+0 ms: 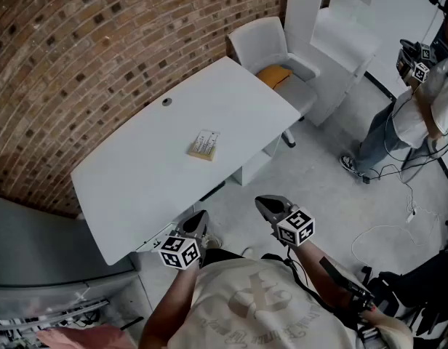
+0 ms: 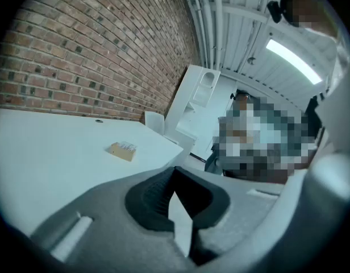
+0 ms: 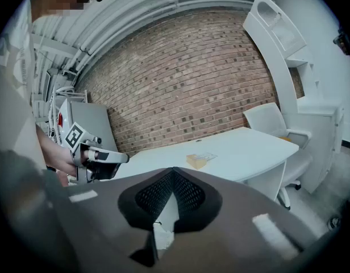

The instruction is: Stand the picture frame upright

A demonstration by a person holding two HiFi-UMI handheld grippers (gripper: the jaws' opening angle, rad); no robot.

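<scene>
Picture frame (image 1: 204, 145), small, rectangular and tan-edged, lies flat near the middle of the smooth white table (image 1: 129, 187), well in from its rounded edges, with bare top all round. Its print is too small to read. Left gripper (image 1: 197, 222) and right gripper (image 1: 268, 206) hover by the near edge, jaws closed on nothing.

Even, soft indoor light with faint shadows; both gripper views bend strongly and darken at their round edges.
</scene>
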